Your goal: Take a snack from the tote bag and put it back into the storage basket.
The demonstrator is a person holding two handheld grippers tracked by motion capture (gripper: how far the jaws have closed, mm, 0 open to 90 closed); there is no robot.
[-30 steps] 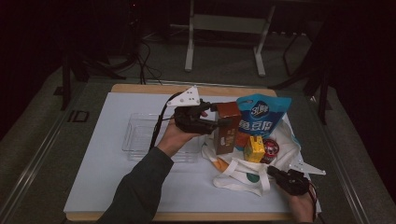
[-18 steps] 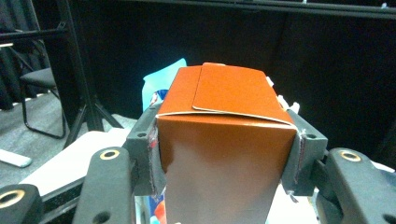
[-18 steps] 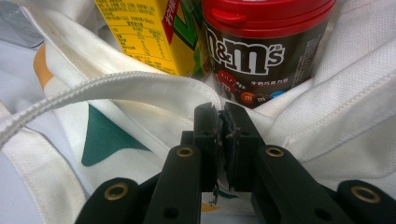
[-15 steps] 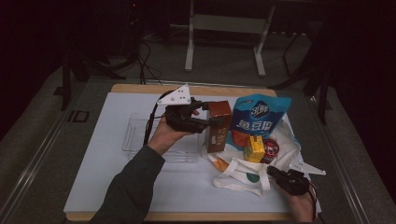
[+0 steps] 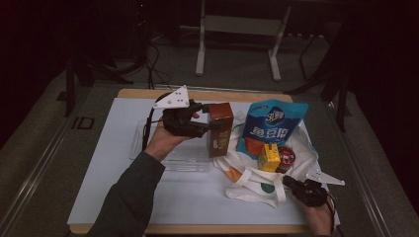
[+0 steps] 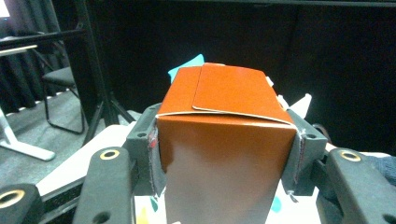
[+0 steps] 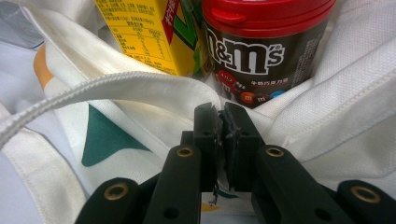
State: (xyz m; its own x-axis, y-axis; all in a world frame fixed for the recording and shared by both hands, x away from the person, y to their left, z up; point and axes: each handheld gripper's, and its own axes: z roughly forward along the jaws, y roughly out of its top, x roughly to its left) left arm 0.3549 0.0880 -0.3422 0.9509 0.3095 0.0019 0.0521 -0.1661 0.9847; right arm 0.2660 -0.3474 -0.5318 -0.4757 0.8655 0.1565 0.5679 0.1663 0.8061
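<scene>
My left gripper (image 5: 209, 125) is shut on a tall brown carton (image 5: 220, 129) and holds it upright above the table, just left of the white tote bag (image 5: 257, 180). In the left gripper view the pads (image 6: 154, 149) press on both sides of the carton (image 6: 224, 158) near its folded top. My right gripper (image 5: 292, 183) is at the bag's front right, shut on a fold of the white cloth (image 7: 140, 86). Right behind its jaws stand a yellow juice box (image 7: 140, 32) and a red-lidded M&M's tub (image 7: 261, 46).
A blue snack bag (image 5: 272, 126) stands upright in the tote bag, behind the juice box (image 5: 269, 158) and the tub (image 5: 286, 157). A clear plastic tray (image 5: 143, 140) lies on the white mat under my left hand. The table's wooden edge (image 5: 197, 94) runs along the back.
My left hand has carried the brown carton to the left, away from the tote bag and over the clear tray's right end. The right gripper has stayed in place on the cloth.
</scene>
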